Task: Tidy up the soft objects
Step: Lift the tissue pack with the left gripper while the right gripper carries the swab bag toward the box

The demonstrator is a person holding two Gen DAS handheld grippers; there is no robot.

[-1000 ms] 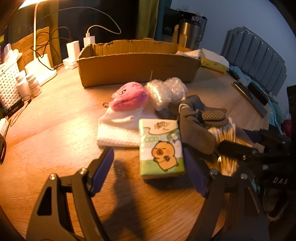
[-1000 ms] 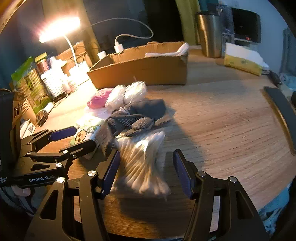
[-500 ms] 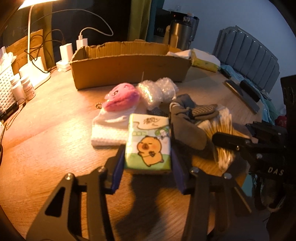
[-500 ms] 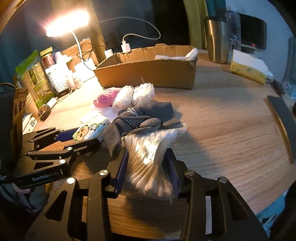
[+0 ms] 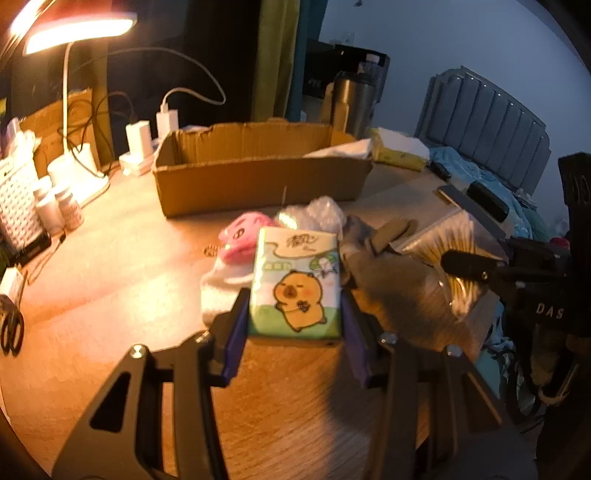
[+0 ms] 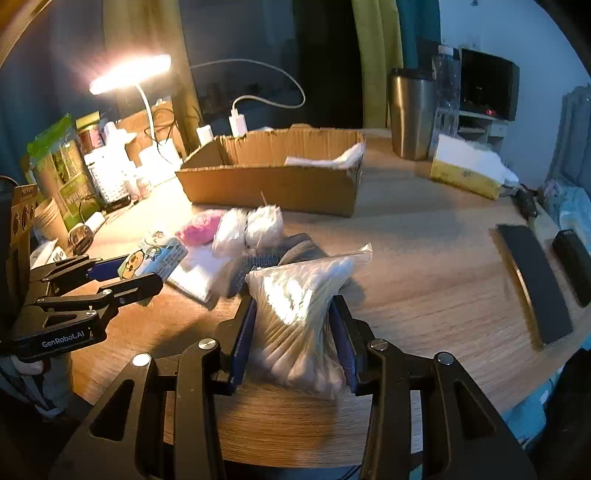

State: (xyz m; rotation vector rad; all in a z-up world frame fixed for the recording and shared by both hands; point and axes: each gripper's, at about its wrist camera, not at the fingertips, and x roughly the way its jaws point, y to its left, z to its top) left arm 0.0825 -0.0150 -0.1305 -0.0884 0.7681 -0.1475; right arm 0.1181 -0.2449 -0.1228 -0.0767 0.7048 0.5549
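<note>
The left gripper [image 5: 295, 314] points forward and downward over the wooden surface [image 5: 110, 280], toward the far edge; its jaws are clenched on a tissue pack [image 5: 295, 284] with a cartoon capybara, one blue pad on each long side of the lower half; the pack looks to be clear of the surface, with a dark shadow under it. The right gripper [image 6: 295, 332] has a similar downward tilt, and its jaws are clenched on a clear bag of cotton swabs [image 6: 299, 310], which is squeezed narrow at the middle between the pads; the upper end of the bag spreads out wider above them. In the right wrist view the left gripper [image 6: 136, 273] is seen from the side, at the left, just beside the right one.

Behind the two held things, a small pile lies near the middle of the surface: a pink plush toy [image 5: 243, 236], a white folded cloth [image 5: 221, 291], two bubble-wrap bundles [image 6: 247, 229] and grey gloves [image 5: 373, 243] with dotted palms; they touch one another. Farther, toward the far edge, stands an open cardboard box [image 5: 258, 181] with something white [image 6: 332, 158] at its right end. A lit desk lamp [image 5: 74, 33] stands at the far left corner.
</note>
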